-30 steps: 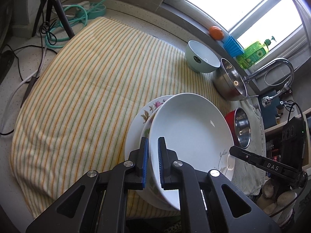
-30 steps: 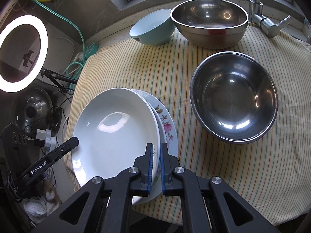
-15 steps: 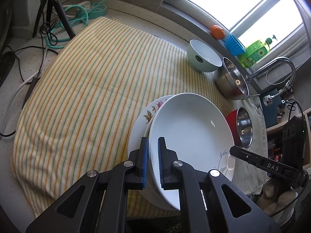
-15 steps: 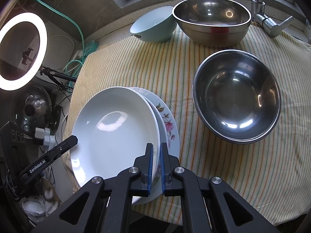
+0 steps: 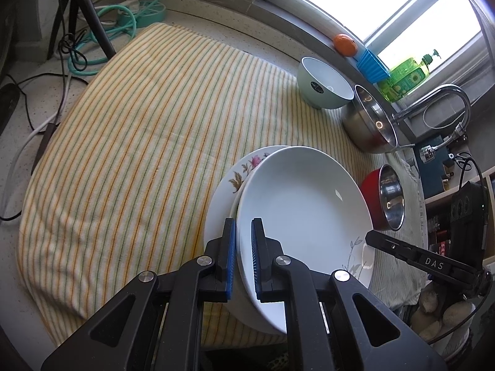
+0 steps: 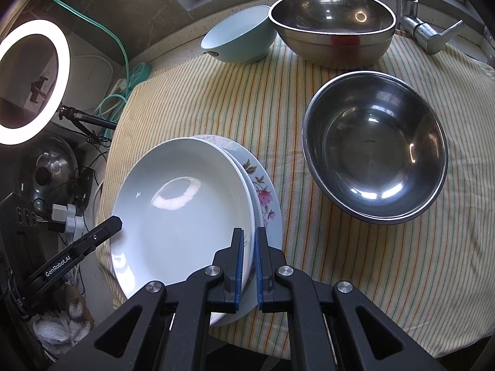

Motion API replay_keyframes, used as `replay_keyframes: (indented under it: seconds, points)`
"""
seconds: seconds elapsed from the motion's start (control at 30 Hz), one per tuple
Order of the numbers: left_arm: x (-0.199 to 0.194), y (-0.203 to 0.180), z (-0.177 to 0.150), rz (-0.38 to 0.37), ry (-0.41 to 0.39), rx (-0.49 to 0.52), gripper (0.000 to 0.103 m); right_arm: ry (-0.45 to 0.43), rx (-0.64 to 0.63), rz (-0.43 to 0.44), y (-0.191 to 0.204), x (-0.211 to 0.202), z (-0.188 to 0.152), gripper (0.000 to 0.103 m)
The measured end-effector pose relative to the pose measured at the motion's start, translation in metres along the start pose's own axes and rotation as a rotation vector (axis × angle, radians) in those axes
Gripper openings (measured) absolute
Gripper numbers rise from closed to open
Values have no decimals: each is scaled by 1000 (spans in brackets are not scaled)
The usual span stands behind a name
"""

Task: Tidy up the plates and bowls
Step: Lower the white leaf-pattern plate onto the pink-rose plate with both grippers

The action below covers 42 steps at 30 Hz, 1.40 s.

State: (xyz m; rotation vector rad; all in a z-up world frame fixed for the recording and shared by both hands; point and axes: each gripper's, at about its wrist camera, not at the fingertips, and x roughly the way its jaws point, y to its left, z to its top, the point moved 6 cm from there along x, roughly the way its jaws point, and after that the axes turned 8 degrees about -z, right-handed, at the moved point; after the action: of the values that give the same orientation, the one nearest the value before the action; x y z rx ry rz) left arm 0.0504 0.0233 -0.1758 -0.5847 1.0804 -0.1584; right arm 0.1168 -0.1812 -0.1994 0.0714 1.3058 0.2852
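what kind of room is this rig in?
Most likely a home kitchen counter by a window: a faucet, a dish soap bottle on the sill, and steel bowls with plates on a striped cloth.

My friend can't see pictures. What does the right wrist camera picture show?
The right hand-held gripper pinches the rim of a white plate stacked on a flowered plate. A steel bowl sits beside them on a striped cloth.
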Motion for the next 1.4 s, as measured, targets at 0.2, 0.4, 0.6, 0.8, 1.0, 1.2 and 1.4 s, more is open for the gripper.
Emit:
replay_keyframes:
  seconds: [0.2,0.4,0.6,0.8,1.0,1.2,1.4]
  points:
    - [3,2,0,0,11,3,8,-6,1,-11,1,0,0,7]
    - [5,2,-2,-3,13,4,8,-10,3,-12,0,-1,0,7]
    - [2,2,-1,-6,12,10,8,-8,3,-16,-1,0,-1,7]
    - [2,2,-1,-9,15,14,8,-7,11,-12,-1,1,-1,7]
    - [3,1,-1,-9,27,23,8,-9,12,-15,-1,1,-1,7]
    - [4,1,0,-7,34,31,8,-3,12,-16,0,0,-3,7]
    - [5,1,0,-12,46,41,8,3,16,-6,0,2,-2,9]
